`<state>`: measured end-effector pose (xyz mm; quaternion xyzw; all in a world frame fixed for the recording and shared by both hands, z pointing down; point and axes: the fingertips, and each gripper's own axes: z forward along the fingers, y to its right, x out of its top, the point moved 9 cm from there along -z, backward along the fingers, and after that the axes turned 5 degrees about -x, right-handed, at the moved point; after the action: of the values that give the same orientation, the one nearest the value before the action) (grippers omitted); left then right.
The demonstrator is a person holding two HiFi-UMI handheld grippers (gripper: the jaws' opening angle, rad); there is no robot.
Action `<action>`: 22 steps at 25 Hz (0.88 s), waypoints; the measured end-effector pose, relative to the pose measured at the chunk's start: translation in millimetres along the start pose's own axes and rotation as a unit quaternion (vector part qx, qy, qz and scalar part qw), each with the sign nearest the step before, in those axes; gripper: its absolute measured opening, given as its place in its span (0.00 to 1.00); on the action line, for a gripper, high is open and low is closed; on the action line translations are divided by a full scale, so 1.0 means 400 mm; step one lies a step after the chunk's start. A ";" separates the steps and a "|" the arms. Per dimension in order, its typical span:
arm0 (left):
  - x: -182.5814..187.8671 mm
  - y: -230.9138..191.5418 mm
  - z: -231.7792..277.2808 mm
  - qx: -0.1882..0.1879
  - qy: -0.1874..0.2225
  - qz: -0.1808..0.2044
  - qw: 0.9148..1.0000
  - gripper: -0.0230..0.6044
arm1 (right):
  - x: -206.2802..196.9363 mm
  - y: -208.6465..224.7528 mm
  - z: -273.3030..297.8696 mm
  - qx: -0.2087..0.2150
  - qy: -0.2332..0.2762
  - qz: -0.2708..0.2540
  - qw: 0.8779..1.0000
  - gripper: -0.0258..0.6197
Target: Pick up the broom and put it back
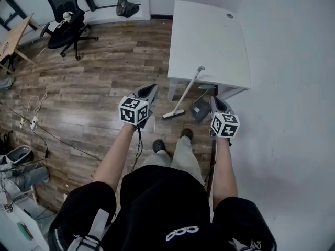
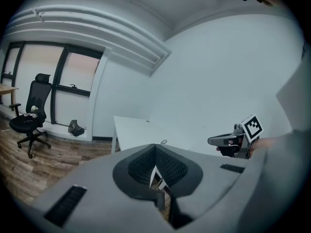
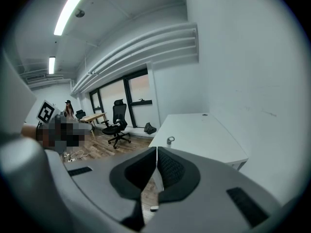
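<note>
White broom (image 1: 186,92) leans between left gripper (image 1: 151,89) and right gripper (image 1: 215,100).

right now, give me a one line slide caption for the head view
Shut and empty, the left tongs and right tongs face the broom leaning on the white table.

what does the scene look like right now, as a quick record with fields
broom: handle leaning on the table edge, head on the floor
dustpan: on the floor just right of the broom head
left gripper: shut, empty, apart from the broom
right gripper: shut, empty, next to the dustpan
chair: far off, by the wall
task: broom not yet picked up
</note>
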<state>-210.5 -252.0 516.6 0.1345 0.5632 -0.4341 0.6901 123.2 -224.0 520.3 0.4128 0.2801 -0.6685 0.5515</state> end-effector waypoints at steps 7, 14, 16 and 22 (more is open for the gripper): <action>0.009 -0.014 0.036 0.013 -0.007 0.008 1.000 0.05 | 0.018 0.004 0.096 0.027 -0.005 -0.010 1.000 0.08; 0.020 -0.037 0.080 0.031 -0.018 0.007 0.999 0.05 | 0.058 0.019 0.192 0.050 -0.013 -0.021 0.998 0.08; 0.022 -0.040 0.097 0.031 -0.018 0.005 0.999 0.05 | 0.063 0.027 0.213 0.053 -0.016 -0.023 0.998 0.08; 0.015 -0.053 0.144 0.030 -0.021 -0.001 0.999 0.05 | 0.052 0.046 0.273 0.058 -0.028 -0.026 0.998 0.08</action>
<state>-188.6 -306.1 536.6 0.1454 0.5351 -0.4545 0.6971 113.4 -329.3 558.7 0.4177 0.2360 -0.7091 0.5167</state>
